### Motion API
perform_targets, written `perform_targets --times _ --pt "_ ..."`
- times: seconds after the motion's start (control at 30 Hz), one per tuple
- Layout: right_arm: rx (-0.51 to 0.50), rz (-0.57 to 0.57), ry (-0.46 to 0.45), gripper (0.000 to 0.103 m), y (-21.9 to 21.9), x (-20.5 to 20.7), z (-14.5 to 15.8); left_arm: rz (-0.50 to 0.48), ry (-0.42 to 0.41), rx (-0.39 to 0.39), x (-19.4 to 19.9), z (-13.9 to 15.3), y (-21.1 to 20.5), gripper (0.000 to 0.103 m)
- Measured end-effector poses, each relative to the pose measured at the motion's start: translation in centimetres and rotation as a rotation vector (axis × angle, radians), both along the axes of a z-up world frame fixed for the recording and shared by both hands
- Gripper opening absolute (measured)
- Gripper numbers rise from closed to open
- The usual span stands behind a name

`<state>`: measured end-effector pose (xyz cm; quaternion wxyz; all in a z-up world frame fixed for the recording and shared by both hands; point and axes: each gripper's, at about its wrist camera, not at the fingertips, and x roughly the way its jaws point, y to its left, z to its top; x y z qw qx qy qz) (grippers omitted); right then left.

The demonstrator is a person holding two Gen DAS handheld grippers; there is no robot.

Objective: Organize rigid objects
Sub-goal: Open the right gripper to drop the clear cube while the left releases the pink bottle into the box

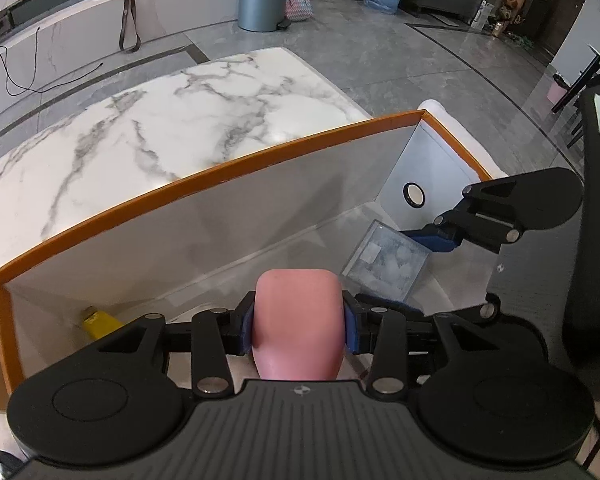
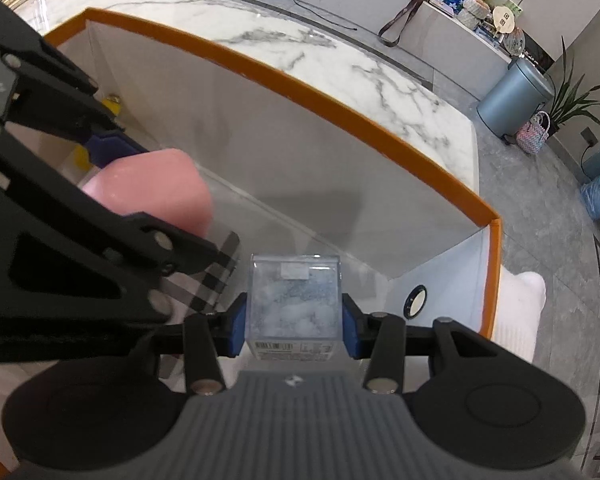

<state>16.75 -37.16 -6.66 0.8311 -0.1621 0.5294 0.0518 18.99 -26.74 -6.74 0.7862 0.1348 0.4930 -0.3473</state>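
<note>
I count one orange-rimmed box (image 1: 228, 168); one pink block (image 1: 298, 320); one clear plastic case (image 2: 294, 300); one yellow item (image 1: 98, 320); two grippers.

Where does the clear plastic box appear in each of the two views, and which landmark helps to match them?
Left wrist: the clear box is right of centre, inside the orange-rimmed box, by the right gripper.
Right wrist: the clear box is at lower centre, between the right gripper's fingers.
Shared landmark: the round hole in the end wall.
</note>
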Motion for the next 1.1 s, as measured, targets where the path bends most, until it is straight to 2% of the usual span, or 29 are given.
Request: perform_targets --times 0.3,0.47,0.97,1.1 --pt "-0.023 0.012 -0.023 0.046 -0.3 -0.6 0.3 0.057 0.055 -0.008 0.6 -1.0 -1.3 0.047" --pt "-0.041 0.069 -0.047 0.062 0.5 -1.4 0.7 0.082 0.078 -0.009 0.9 -1.5 -1.7 0.047" --pt "-0.054 0.074 -0.062 0.062 0.6 -1.8 1.0 0.079 0.074 -0.022 0.2 -0.8 -2.1 0.048" --pt "-0.067 0.066 -0.076 0.064 0.6 -2.0 1.4 0.076 0.054 -0.044 0.1 0.0 -1.8 0.054"
